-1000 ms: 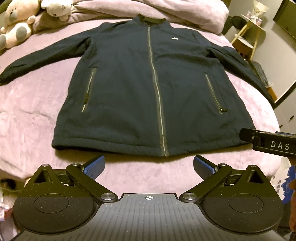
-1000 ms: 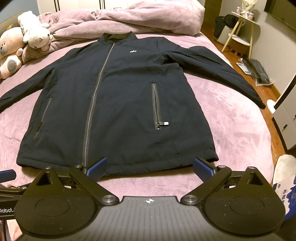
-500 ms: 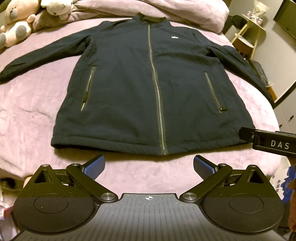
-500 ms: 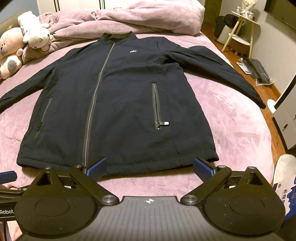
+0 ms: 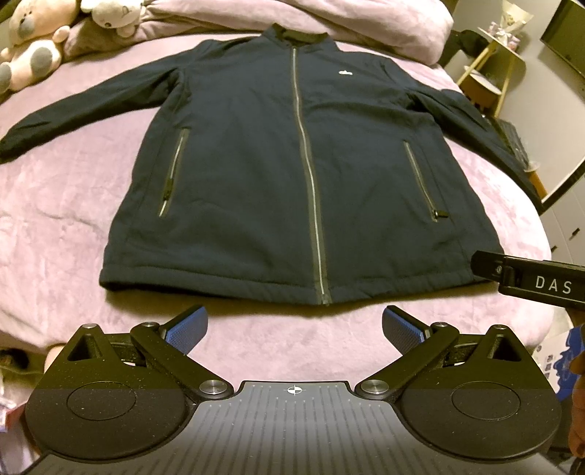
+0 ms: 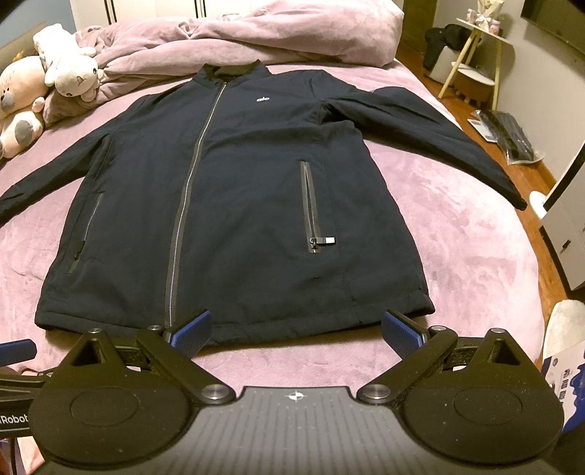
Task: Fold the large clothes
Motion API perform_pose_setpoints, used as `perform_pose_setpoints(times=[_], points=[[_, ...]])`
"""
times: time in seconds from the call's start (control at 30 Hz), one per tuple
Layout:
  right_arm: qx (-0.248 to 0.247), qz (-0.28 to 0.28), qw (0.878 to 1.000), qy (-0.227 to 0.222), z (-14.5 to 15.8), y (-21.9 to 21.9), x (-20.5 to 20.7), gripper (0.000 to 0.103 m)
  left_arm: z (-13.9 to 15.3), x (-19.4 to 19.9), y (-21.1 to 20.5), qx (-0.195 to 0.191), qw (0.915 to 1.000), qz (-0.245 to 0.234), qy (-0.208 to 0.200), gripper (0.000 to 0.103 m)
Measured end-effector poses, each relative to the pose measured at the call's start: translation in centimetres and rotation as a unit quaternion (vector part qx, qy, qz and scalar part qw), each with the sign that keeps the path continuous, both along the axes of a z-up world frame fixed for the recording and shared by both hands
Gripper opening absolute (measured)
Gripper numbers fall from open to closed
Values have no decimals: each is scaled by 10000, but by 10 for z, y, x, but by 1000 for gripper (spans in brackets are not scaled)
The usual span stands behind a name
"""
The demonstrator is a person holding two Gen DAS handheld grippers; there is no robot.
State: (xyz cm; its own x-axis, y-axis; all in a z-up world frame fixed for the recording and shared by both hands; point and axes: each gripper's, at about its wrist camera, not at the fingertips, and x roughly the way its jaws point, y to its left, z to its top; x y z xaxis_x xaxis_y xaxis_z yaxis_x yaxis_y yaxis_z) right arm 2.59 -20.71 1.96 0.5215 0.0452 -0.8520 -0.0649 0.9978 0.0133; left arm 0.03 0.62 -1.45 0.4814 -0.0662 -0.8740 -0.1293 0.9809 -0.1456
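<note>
A dark navy zip jacket (image 5: 256, 175) lies flat and face up on the pink bed, zipped, with both sleeves spread out to the sides; it also shows in the right wrist view (image 6: 248, 204). My left gripper (image 5: 294, 327) is open and empty, just short of the hem near the centre zipper. My right gripper (image 6: 296, 329) is open and empty, over the hem's right half. The body of the right gripper juts in at the right of the left wrist view (image 5: 530, 283).
The pink bed cover (image 5: 55, 219) surrounds the jacket. A rumpled pink duvet (image 6: 256, 33) lies beyond the collar. Plush toys (image 6: 40, 84) sit at the far left. A small side table (image 6: 475, 62) and white furniture (image 6: 563, 226) stand off the bed's right side.
Both views have shifted only slightly; the jacket lies as before and both grippers stay open.
</note>
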Motion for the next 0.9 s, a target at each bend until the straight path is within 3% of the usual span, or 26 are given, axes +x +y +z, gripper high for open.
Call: perform_pose_setpoints(times=[0.9], points=[[149, 14, 9998, 113, -5, -2, 4, 99, -8, 6, 2, -98, 9998, 52, 150, 103]])
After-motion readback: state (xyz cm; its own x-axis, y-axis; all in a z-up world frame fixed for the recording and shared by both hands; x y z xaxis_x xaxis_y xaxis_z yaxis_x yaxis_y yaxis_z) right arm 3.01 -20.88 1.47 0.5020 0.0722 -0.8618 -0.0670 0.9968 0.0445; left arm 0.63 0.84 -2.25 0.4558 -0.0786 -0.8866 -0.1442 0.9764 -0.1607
